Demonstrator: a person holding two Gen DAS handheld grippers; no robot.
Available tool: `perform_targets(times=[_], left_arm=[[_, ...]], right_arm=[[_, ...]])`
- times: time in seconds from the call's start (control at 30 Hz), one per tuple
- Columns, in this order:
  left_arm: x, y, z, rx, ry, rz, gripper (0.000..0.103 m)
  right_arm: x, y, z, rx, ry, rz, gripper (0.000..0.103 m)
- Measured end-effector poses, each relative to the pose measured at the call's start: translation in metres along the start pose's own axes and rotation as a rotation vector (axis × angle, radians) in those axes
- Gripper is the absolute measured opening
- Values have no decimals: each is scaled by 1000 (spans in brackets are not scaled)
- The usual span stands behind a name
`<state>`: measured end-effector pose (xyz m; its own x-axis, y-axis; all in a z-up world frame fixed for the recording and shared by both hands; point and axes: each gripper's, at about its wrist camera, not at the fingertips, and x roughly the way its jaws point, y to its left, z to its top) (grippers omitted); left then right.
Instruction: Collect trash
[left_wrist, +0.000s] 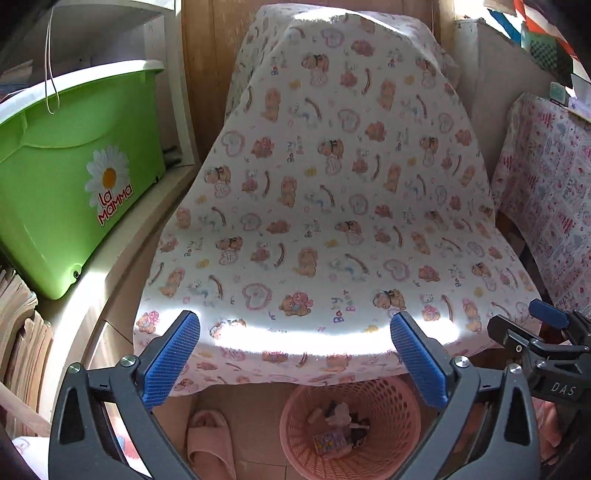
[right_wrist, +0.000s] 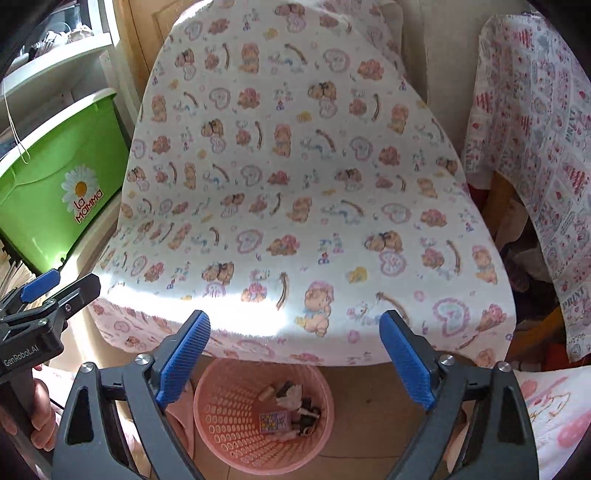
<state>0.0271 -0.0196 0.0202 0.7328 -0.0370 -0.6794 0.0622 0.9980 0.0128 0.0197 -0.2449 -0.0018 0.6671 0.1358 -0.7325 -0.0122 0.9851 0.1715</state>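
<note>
With both grippers (left_wrist: 295, 339) (right_wrist: 295, 338) wide open and empty above the basket (right_wrist: 207, 417), which already holds scraps, collecting seems finished; next, scan the cloth (left_wrist: 332, 184) for leftovers.

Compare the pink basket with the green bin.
The pink basket is round with perforated walls; the green bin is boxy and solid, bearing a daisy sticker. The basket stands on the floor below the table edge; the bin sits higher on a shelf. Trash shows in the basket; the bin's inside is hidden. Both look plastic.

Green bin (left_wrist: 70, 173) reads "La Mamma"; cloth (left_wrist: 332, 192) "Baby Bear".
</note>
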Motion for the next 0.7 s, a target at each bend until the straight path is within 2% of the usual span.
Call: perform_targets(times=[0.1,0.23,0.47,0.7], left_arm=[[-7,0,1,-15,-14,-38,102],[-16,-6,-1,13,-43,-12,102],[-32,-8,1,19,-132,-26,102],[-35,-9,1,32,-170,-2,102]], right_arm=[[-8,-2,3,-5,-41,-16,103],[-14,-2,3,-23,-67,-32,103],[-22,4,3,-68,-117,-58,103],[-26,13,2,-117,-153,-79,103]])
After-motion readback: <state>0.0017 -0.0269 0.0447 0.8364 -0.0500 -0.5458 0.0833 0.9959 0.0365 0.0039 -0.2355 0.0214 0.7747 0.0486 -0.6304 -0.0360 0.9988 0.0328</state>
